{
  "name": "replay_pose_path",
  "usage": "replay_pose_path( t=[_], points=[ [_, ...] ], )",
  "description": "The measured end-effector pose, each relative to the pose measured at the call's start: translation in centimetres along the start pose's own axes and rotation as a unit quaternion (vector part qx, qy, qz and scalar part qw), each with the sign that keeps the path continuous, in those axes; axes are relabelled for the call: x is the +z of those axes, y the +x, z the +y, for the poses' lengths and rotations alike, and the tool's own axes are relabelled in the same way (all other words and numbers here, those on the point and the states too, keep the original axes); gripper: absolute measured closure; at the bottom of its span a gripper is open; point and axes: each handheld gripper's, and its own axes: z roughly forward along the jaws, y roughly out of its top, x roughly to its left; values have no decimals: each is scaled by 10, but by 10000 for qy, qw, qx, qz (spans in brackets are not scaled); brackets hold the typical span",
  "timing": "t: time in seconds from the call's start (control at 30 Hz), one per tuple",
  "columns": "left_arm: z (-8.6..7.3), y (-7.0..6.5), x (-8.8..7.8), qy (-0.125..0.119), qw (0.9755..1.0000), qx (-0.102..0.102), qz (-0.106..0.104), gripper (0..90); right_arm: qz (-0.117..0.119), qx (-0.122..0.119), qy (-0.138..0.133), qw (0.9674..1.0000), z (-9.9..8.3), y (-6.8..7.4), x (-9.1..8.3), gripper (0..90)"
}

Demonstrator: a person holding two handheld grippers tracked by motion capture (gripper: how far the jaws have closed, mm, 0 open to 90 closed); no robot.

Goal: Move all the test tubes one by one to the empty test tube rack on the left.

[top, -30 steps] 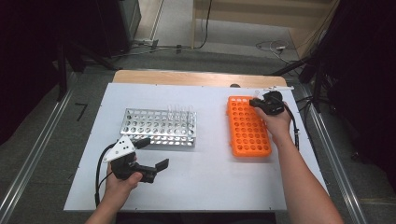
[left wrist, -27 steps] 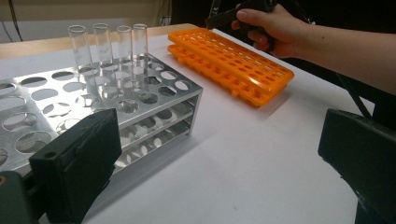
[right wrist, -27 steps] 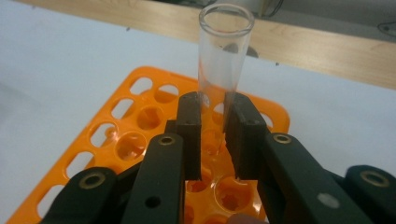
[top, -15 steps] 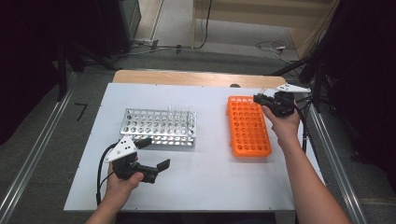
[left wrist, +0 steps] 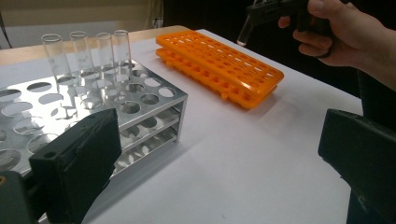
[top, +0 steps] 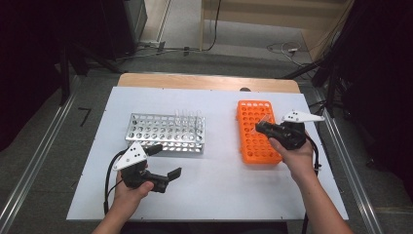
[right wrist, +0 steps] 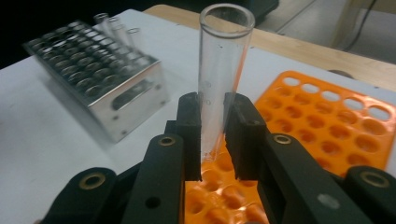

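My right gripper is shut on a clear glass test tube, which stands upright between its jaws above the orange rack. In the left gripper view that tube hangs from the right gripper over the orange rack. The orange rack's holes look empty. My left gripper is open and holds nothing, in front of the metal rack. Its jaws stand wide apart near the metal rack's corner.
Several clear tubes stand at the far right end of the metal rack, upright in its back row. The white tabletop lies between the racks. A wooden strip runs along the far edge.
The right gripper has drawn back along the orange rack toward the person, still holding the tube. The left gripper has barely moved.
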Motion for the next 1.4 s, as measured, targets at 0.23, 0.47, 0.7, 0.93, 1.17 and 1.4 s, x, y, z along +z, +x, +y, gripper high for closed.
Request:
replay_pose_path(
  t=[0.23,0.47,0.7,0.93,1.17,1.4],
  points=[
    [2,-4,3,-33,10000,7,-38,0,415,-194,5,9989,-11,37,-9,742],
    [4,-12,7,23,9998,87,-152,0,739,-429,53,9963,-18,70,-6,742],
    [6,-21,11,9,9994,135,-310,33,1070,-653,280,9917,-27,99,9,742],
    [10,-33,18,95,9994,221,-259,197,1313,-853,443,9867,-31,121,24,742],
    [11,-42,24,64,9977,336,-589,407,1477,-971,542,9828,-32,136,34,742],
    [12,-52,32,117,9958,444,-795,508,1605,-1070,613,9793,-33,149,40,742]
  ],
)
